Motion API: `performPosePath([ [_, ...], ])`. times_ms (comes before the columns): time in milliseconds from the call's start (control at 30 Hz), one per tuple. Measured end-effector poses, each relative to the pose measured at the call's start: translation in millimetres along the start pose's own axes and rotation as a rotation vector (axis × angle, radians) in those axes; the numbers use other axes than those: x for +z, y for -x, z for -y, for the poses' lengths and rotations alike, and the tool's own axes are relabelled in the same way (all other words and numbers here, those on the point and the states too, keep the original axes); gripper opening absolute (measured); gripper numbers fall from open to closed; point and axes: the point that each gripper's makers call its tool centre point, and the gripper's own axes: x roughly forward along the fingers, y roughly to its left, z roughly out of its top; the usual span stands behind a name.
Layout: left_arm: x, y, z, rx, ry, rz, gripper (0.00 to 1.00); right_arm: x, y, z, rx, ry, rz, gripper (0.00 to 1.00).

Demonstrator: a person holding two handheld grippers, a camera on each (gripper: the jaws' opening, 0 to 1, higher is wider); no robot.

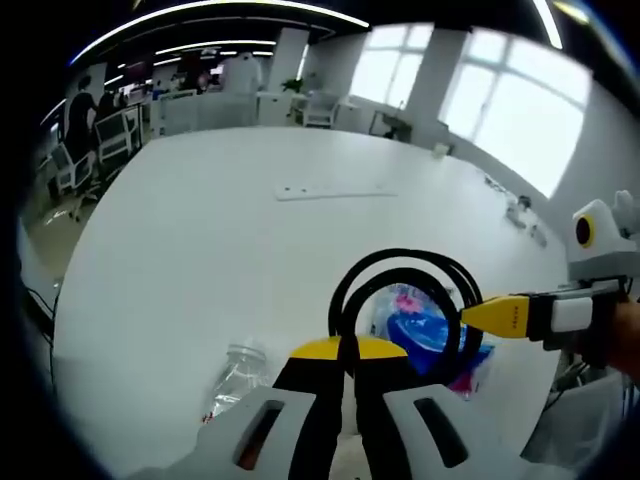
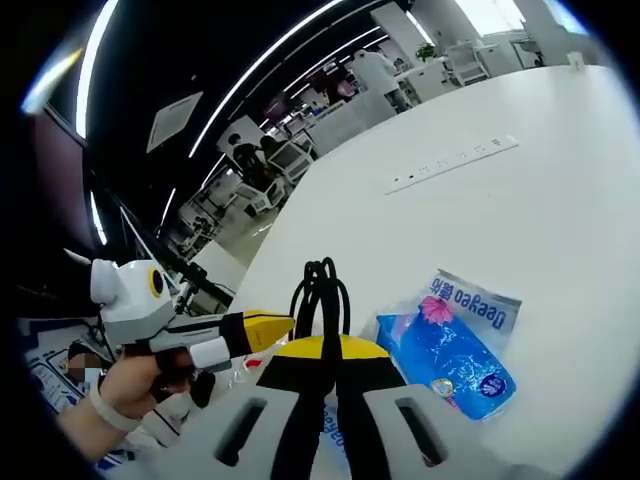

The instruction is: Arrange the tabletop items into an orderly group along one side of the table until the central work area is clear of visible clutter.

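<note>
Saw a clear plastic bottle (image 1: 236, 375) lying on its side on the broad white surface (image 1: 220, 240), lower left of the left gripper view; contents not discernible. Just beside the cable, a blue plastic pouch (image 2: 452, 345) with a pink flower print and white lettering, lying flat and sealed.

Noted a coiled black cable (image 1: 405, 300) looped into a rough ring, standing up off the surface, the blue pouch visible through the ring in the left gripper view. In the right gripper view, seen edge-on as a narrow bundle of black loops (image 2: 320, 290) rising above the yellow tips.

Left gripper (image 1: 348, 352): yellow-tipped black jaws drawn together on the lower edge of the coil. Right gripper (image 2: 325, 352): jaws likewise closed, tips pressed to the bottom of the loops. Both pinched the same coil, near the surface edge closest to the person.

Right gripper entered the left gripper view from the right (image 1: 500, 316), yellow tip touching the ring's side. Left gripper appeared in the right gripper view (image 2: 262, 328), carried by a hand (image 2: 135, 385). Long flush white socket strip (image 2: 455, 164) set into the surface farther off; office desks and chairs beyond
</note>
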Motion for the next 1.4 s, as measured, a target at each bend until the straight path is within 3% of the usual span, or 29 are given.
performPosePath([
  [433, -6.0, 4.4, 54.9, -0.039, -0.032, 0.011, 0.0, -4.9, 52.2, 20.3, -0.017, -0.006, 0.028, 0.0],
  [1400, -32.2, -26.2, 181.0, -0.177, -0.119, -0.042, 0.0, -26.9, 153.4, 111.1, -0.124, -0.089, 0.055, 0.0],
])
